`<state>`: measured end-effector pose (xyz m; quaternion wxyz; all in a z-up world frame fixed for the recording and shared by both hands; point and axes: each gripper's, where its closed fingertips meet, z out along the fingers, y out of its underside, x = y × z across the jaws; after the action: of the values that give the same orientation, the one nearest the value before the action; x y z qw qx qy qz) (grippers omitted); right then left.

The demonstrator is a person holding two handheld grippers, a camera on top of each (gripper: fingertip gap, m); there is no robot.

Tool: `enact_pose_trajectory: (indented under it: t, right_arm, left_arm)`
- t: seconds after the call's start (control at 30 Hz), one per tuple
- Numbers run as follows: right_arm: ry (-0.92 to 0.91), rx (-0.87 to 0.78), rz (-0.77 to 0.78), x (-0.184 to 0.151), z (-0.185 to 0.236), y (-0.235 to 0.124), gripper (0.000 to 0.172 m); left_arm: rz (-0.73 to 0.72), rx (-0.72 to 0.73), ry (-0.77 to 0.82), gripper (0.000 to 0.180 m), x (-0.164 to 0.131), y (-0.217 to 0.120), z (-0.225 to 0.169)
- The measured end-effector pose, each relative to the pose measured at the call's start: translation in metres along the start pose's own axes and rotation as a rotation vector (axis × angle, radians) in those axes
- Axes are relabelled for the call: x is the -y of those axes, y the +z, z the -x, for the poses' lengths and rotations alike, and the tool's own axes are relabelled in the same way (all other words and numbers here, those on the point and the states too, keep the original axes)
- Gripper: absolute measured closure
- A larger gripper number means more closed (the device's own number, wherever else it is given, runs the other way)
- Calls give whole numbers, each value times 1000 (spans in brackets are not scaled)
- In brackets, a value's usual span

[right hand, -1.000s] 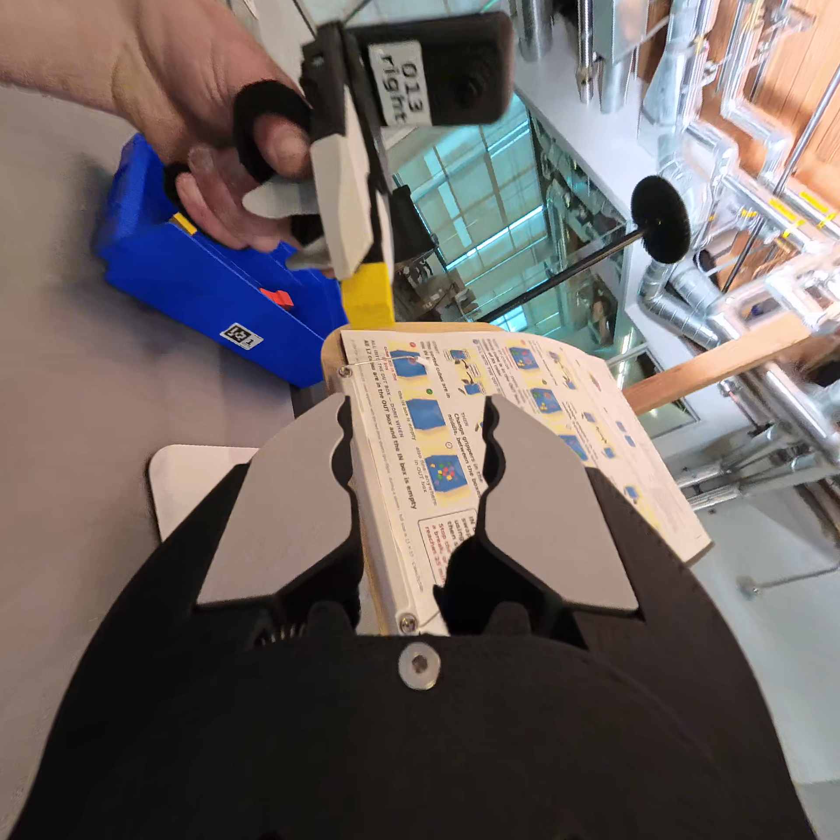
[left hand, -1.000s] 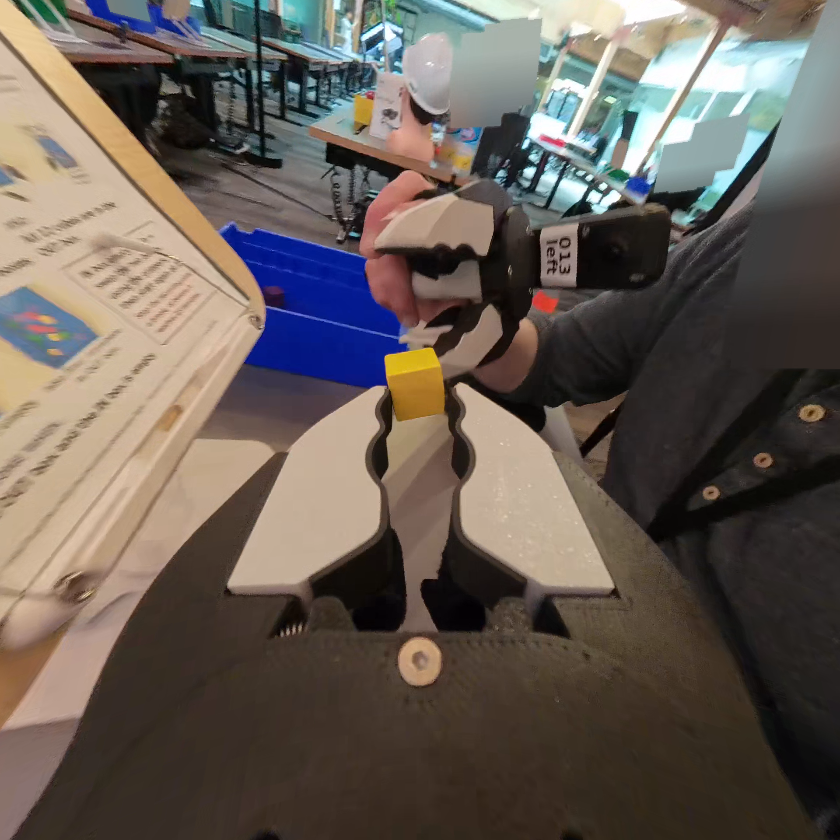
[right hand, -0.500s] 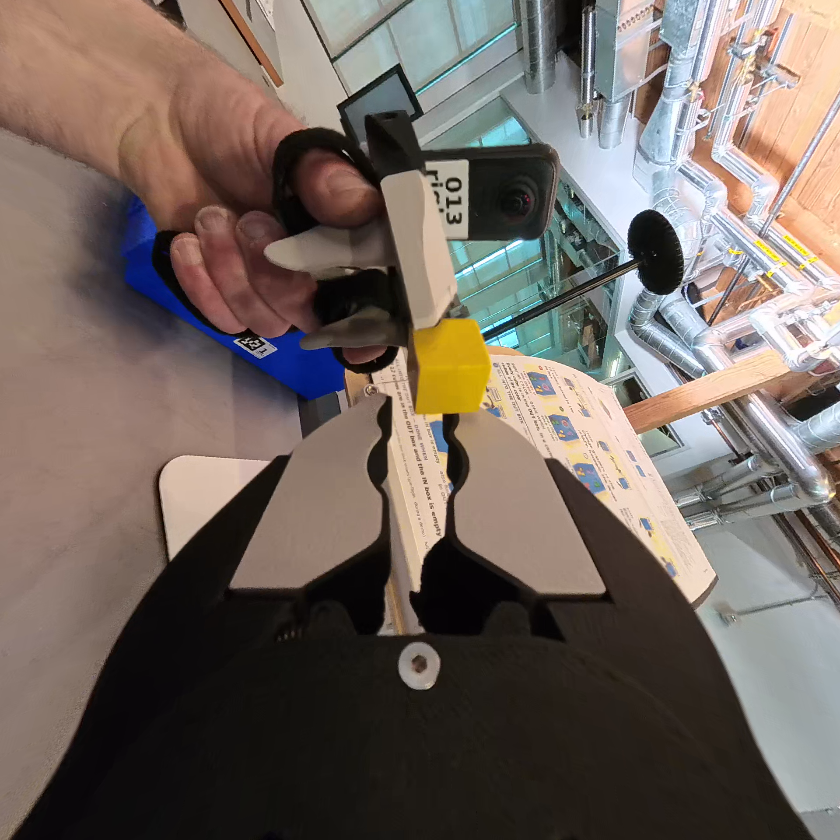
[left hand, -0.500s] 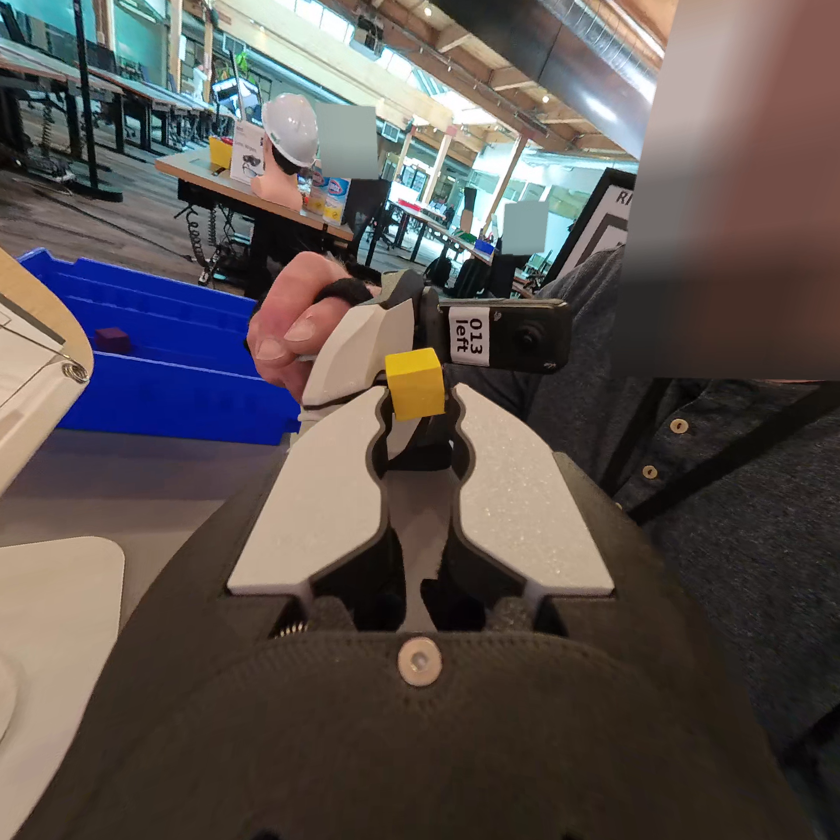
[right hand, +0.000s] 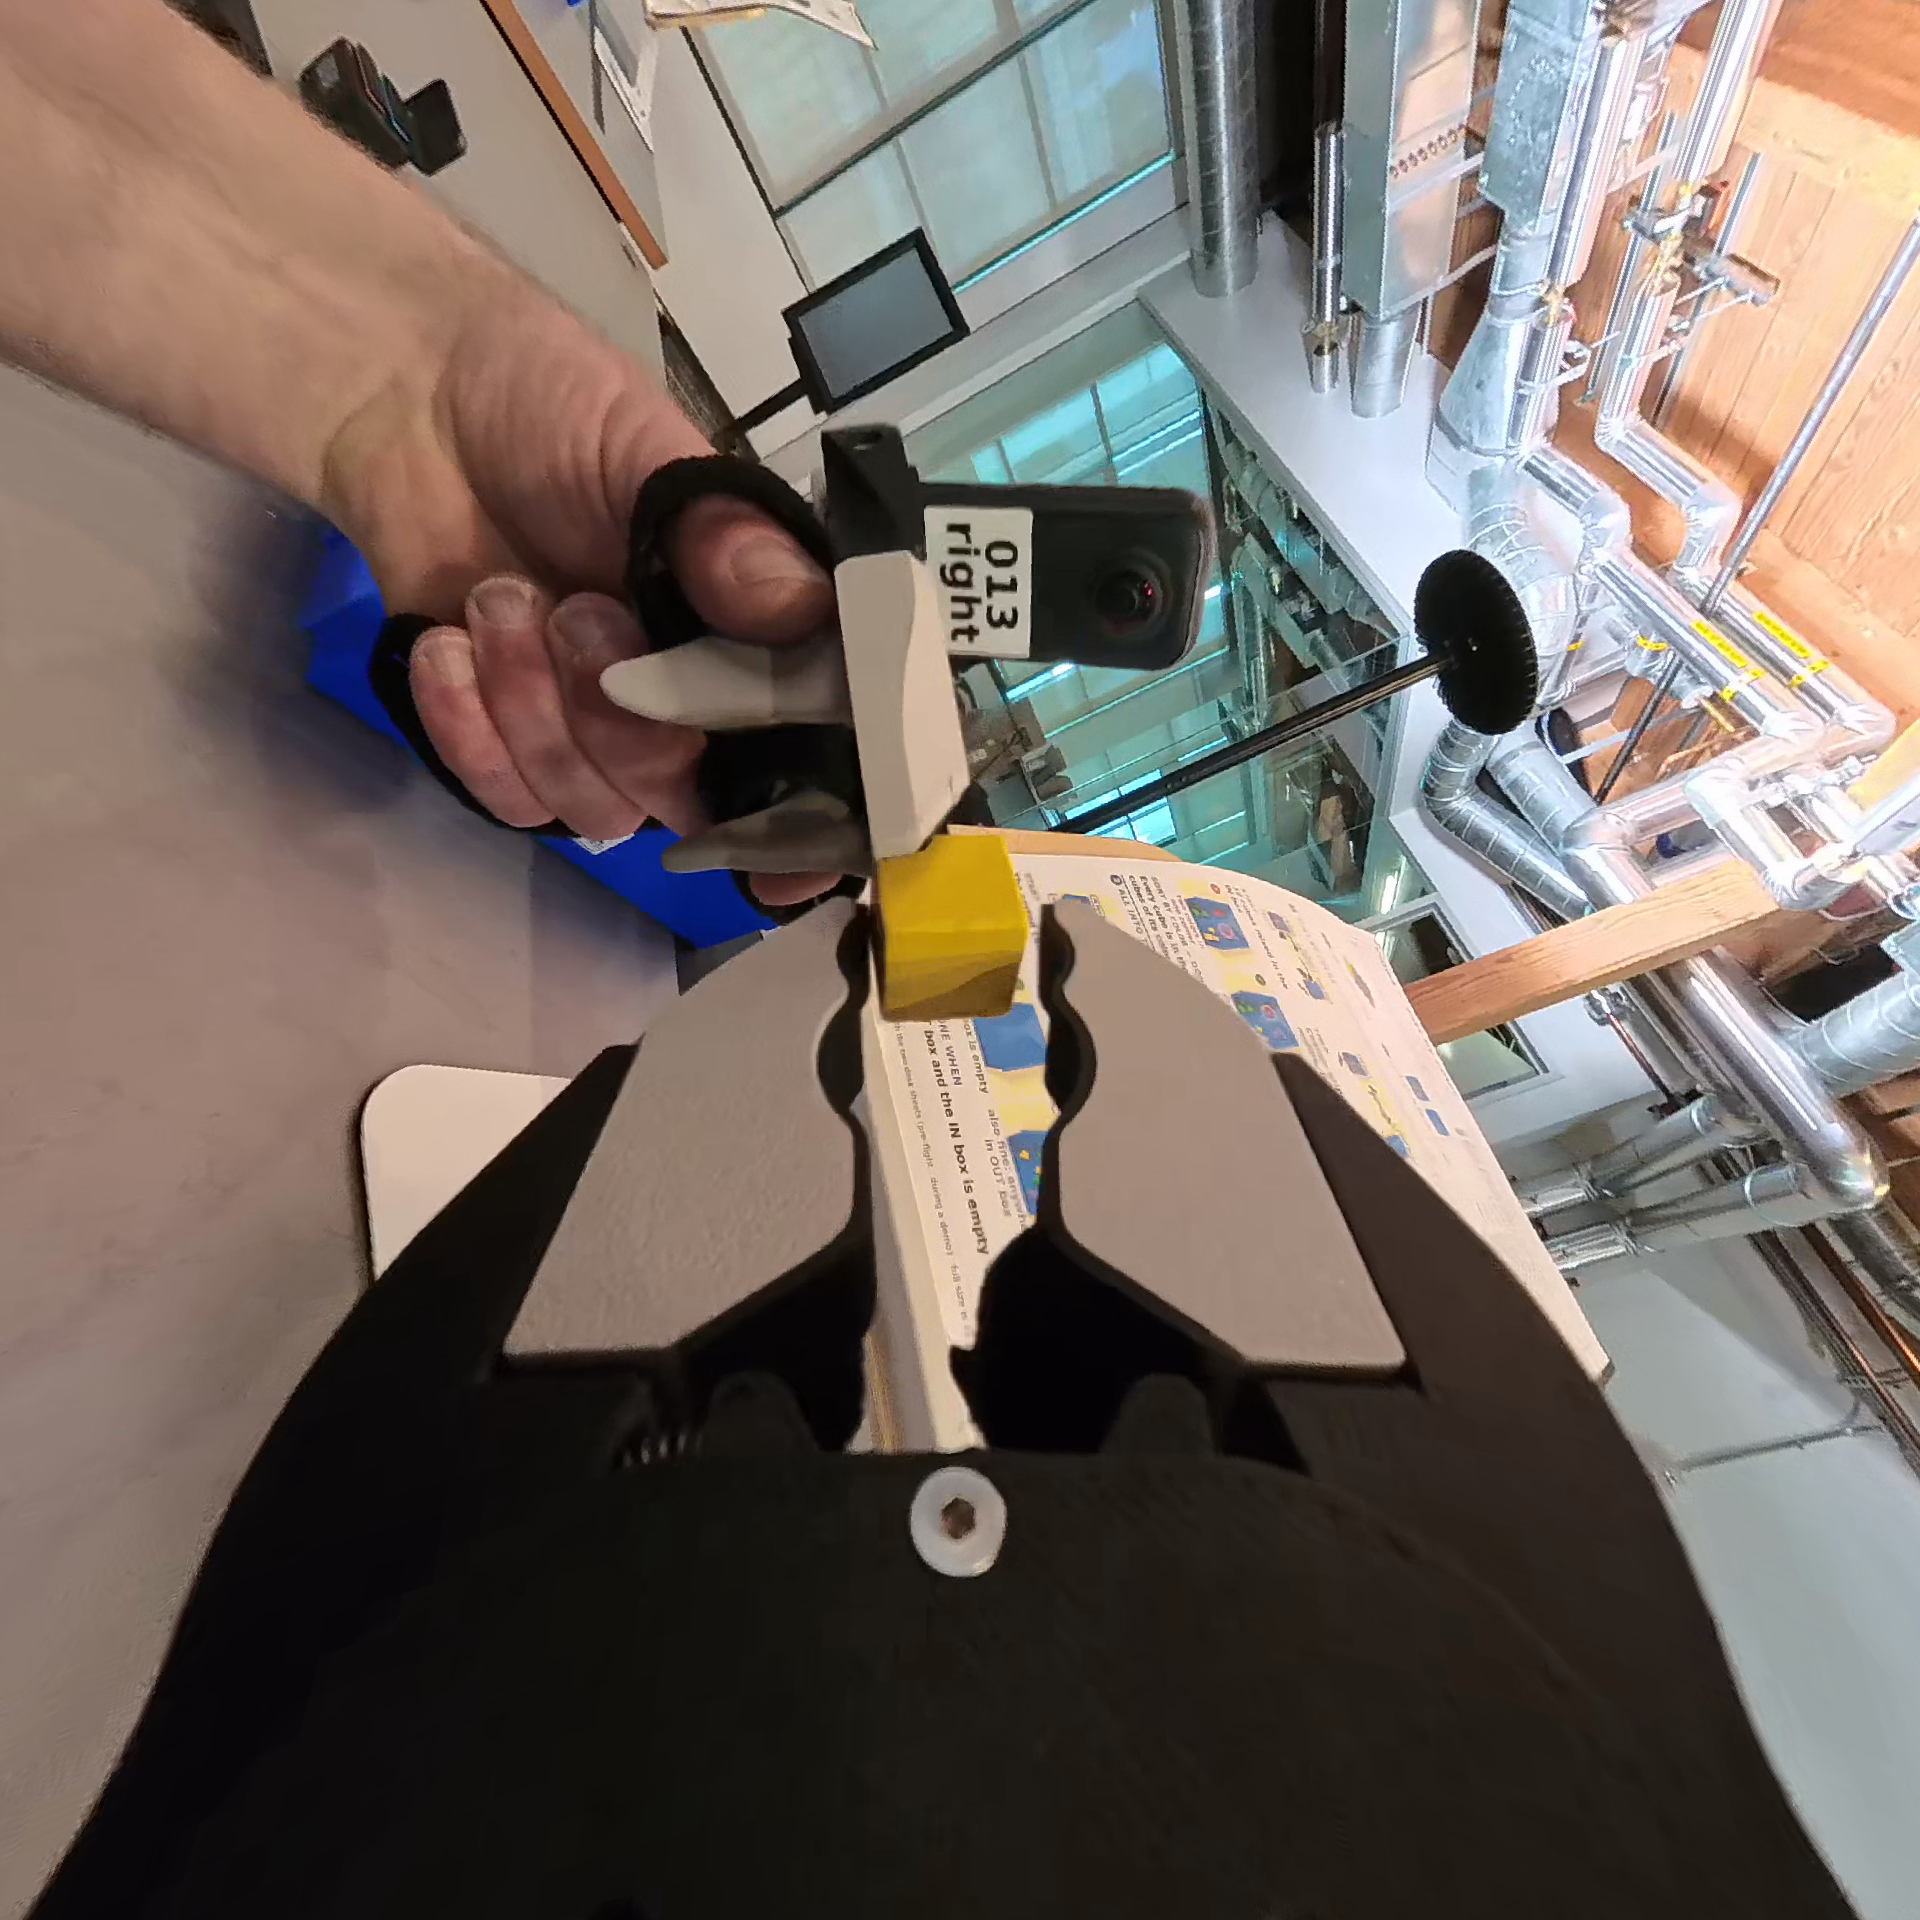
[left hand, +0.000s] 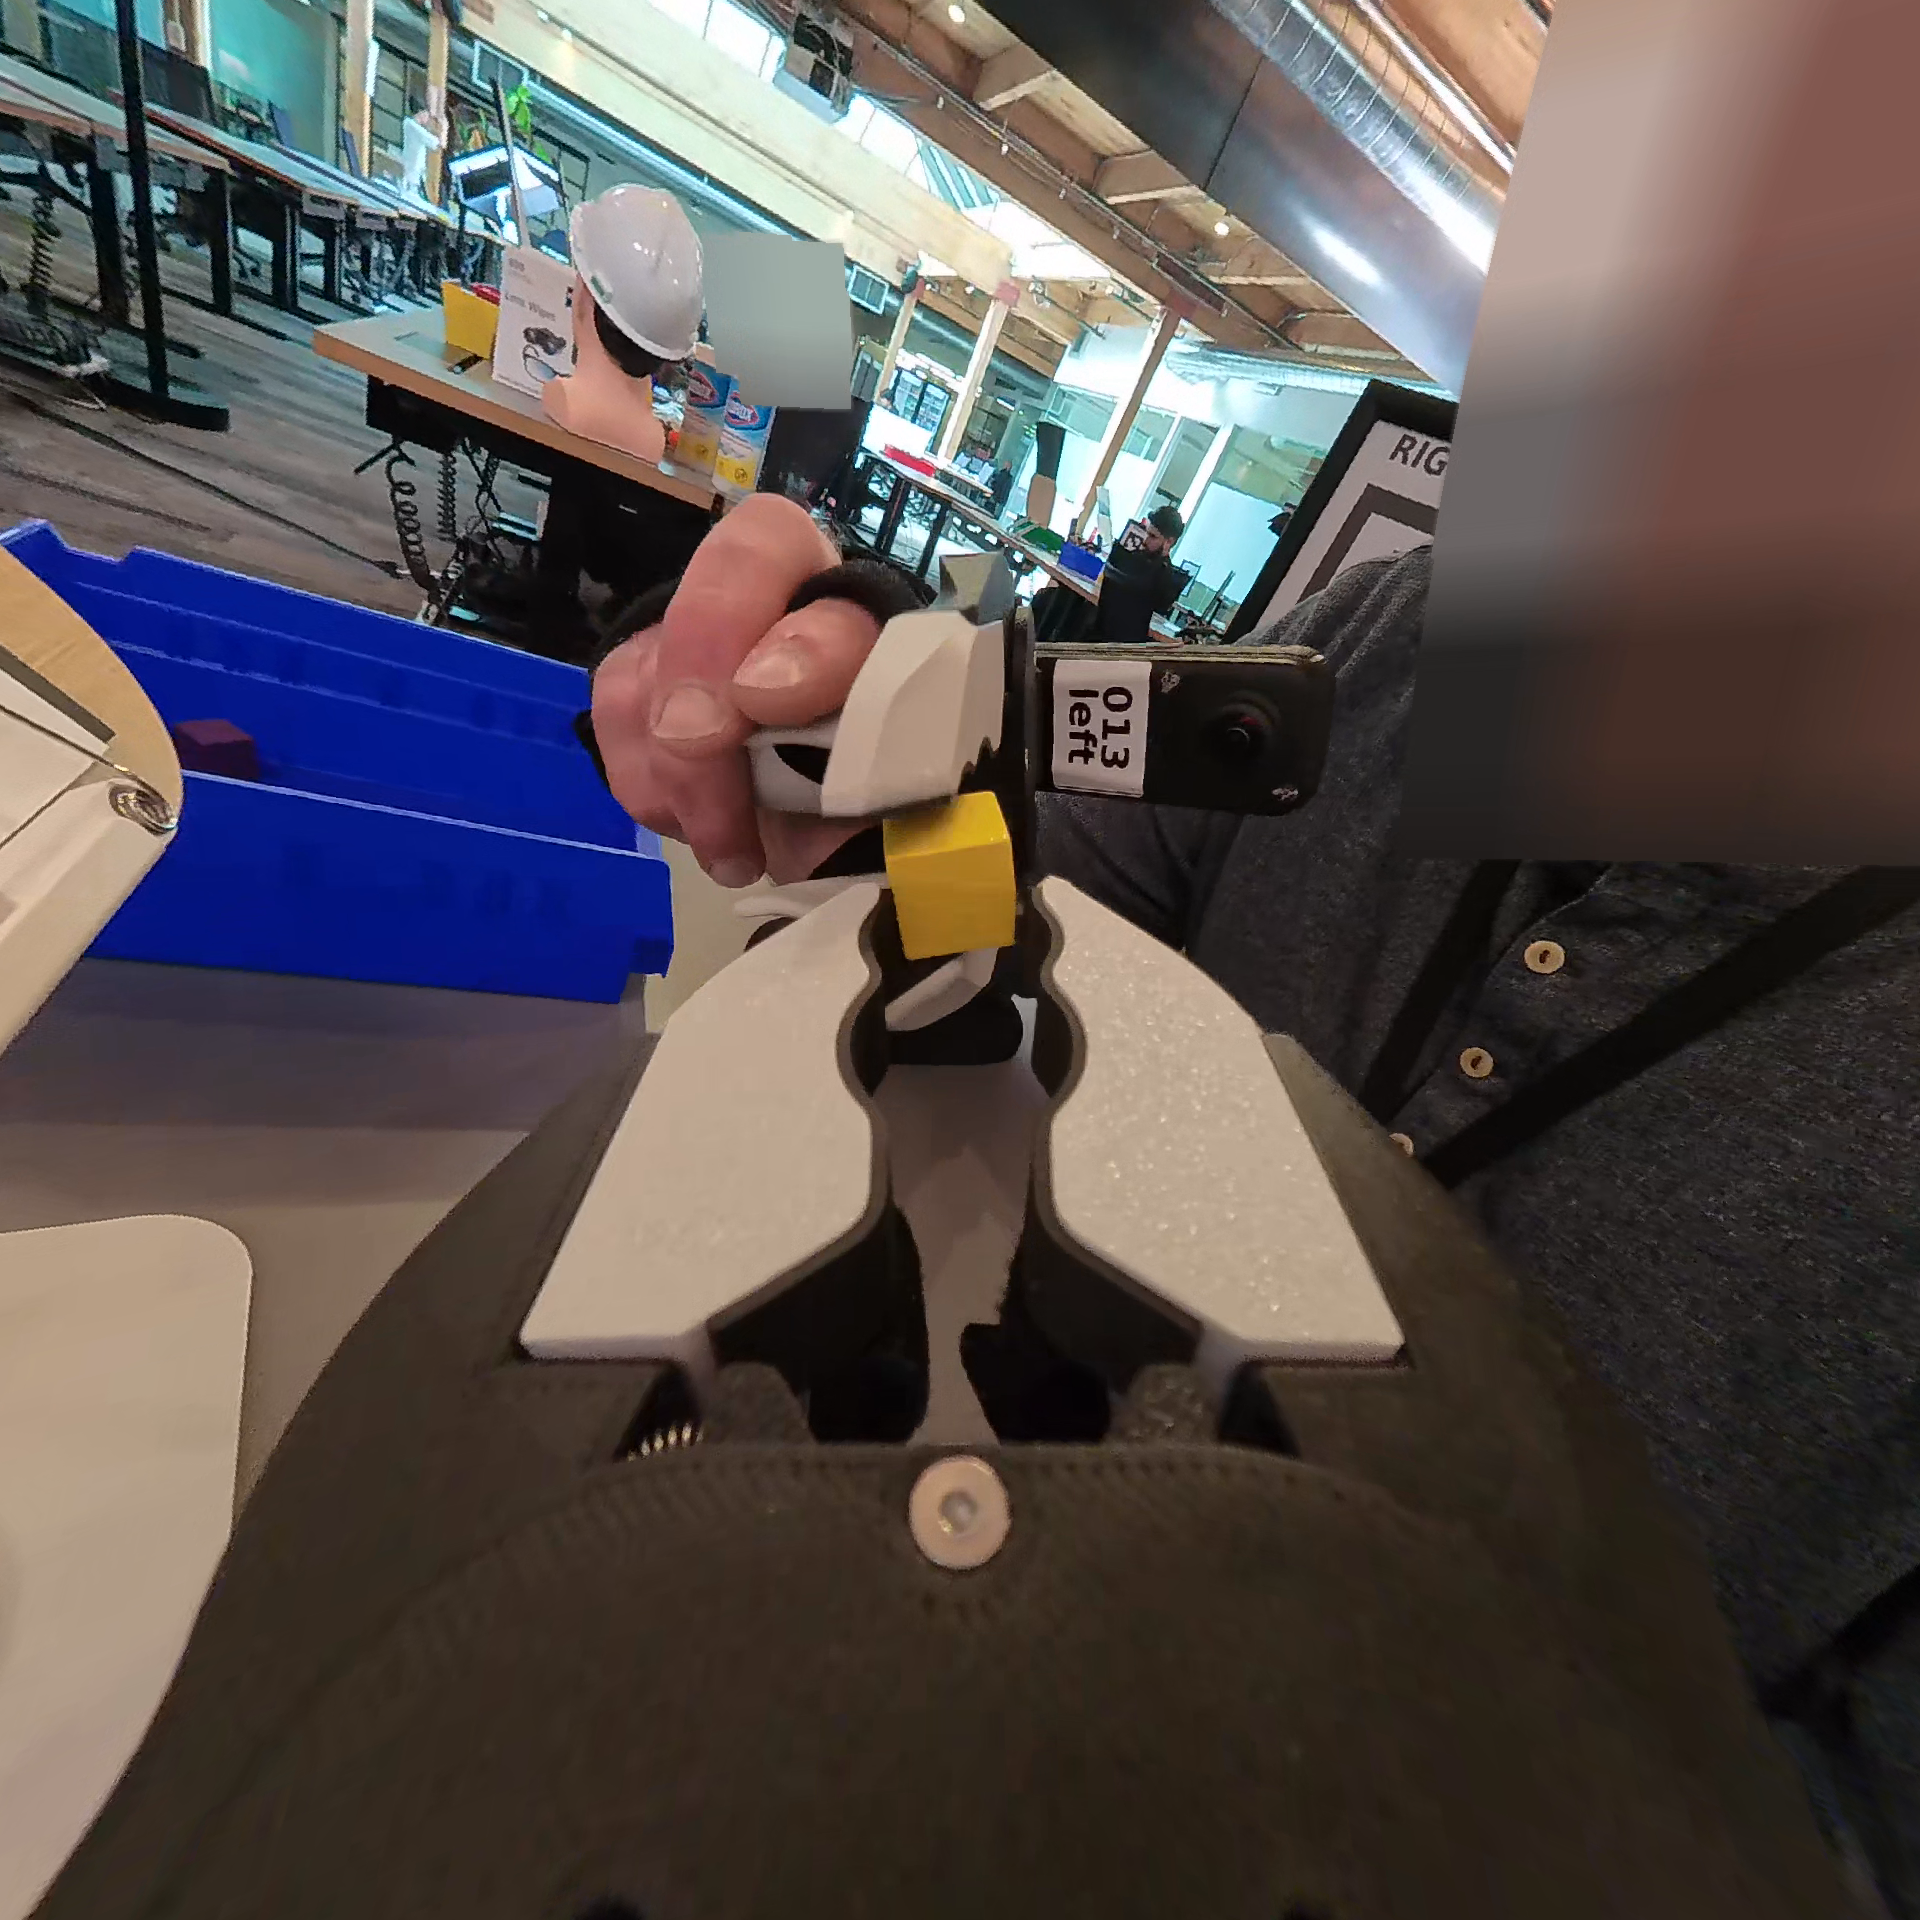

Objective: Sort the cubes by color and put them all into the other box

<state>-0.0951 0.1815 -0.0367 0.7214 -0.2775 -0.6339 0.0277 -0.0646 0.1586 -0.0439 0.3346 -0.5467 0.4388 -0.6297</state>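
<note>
The left gripper (left hand: pixel 956 914) is holding a yellow cube (left hand: pixel 951 883) at the very tips of its fingers (left hand: pixel 769 1091), the jaws standing narrow and pressing on the cube's two sides. The right gripper (right hand: pixel 951 935) is meeting it head-on in mid-air. Its jaws are standing a little wider than the cube and reaching around it from above and below as the left wrist view shows it. In its own view a sliver of gap is showing beside one finger (right hand: pixel 1174 1122), so it is not gripping yet.

Beyond the left gripper's tips and off to its left, a blue box (left hand: pixel 364 831) is sitting on the grey table (left hand: pixel 312 1091), with one purple cube (left hand: pixel 213 743) lying in a rear compartment. An instruction board (right hand: pixel 1195 987) is leaning just beyond the right gripper.

As a judgement, the sorting is partly under way. At least one cube is lying in a box, while this yellow one is hanging between the grippers, seemingly in a handover, and is yet to be put down. How many cubes are waiting elsewhere cannot be told from here.

The cube is giving no long axis, its sides looking equal. It is sitting roughly square to the left fingers, one flat face turning toward the left camera and its top face tilting slightly into sight.
</note>
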Motion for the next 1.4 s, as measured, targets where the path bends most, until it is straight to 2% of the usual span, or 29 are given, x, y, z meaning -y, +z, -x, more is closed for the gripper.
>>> enact_pose_trajectory:
  t: [0.07, 0.23, 0.27, 0.3, 0.37, 0.4, 0.47, 0.53, 0.57, 0.67, 0.7, 0.8, 0.87, 0.97, 1.03, 1.17, 1.27, 1.4]
  right_arm:
    - [-12, 18, -8, 2, 4, -1, 147]
    - [-2, 30, -9, 3, 3, -2, 149]
    - [-2, 26, -5, 2, 0, -3, 149]
    - [2, 25, 4, -1, -5, -6, 149]
    - [25, -46, 74, -22, -30, -13, 149]
    - [47, -71, 129, -40, -44, -19, 149]
    - [146, -86, 245, -86, -68, -36, 149]
    - [208, -152, 414, -144, -94, -62, 149]
    - [239, -167, 521, -177, -101, -78, 149]
    - [410, -63, 858, -267, -84, -132, 148]
    - [496, 7, 970, -293, -67, -151, 148]
    - [585, 49, 1221, -349, -41, -199, 148]
    - [732, 159, 1274, -362, -10, -212, 148]
    - [756, 202, 1386, -378, 10, -228, 145]
    - [782, 219, 1406, -381, 17, -229, 128]
    - [785, 216, 1365, -376, 14, -221, 127]
    - [757, 208, 1355, -374, 10, -216, 128]
    - [732, 214, 1332, -369, 9, -207, 130]
  left_arm:
    - [3, -4, 0, 157, -1, 2, 0]
    - [4, -6, -8, 155, 0, 0, -2]
    - [-2, 19, 2, 155, 3, -2, -1]
    - [-11, 55, 22, 146, 8, -7, -1]
    - [11, 125, 72, 151, 13, -24, -2]
    - [43, 194, 98, 151, 13, -35, 2]
    - [46, 315, 141, 162, 21, -61, 6]
    - [37, 401, 166, 166, 28, -88, 4]
    - [46, 490, 176, 169, 30, -106, 9]
    - [118, 829, 165, 167, 21, -177, 37]
    - [131, 923, 139, 165, 16, -201, 45]
    - [188, 1180, 48, 162, -9, -271, 68]
    - [269, 1324, -40, 158, -35, -311, 83]
    - [403, 1501, -174, 152, -78, -359, 102]
    - [439, 1593, -240, 146, -99, -383, 115]
    - [452, 1687, -373, 133, -134, -410, 138]
    - [440, 1688, -481, 135, -151, -416, 151]
    - [458, 1756, -515, 139, -159, -432, 165]
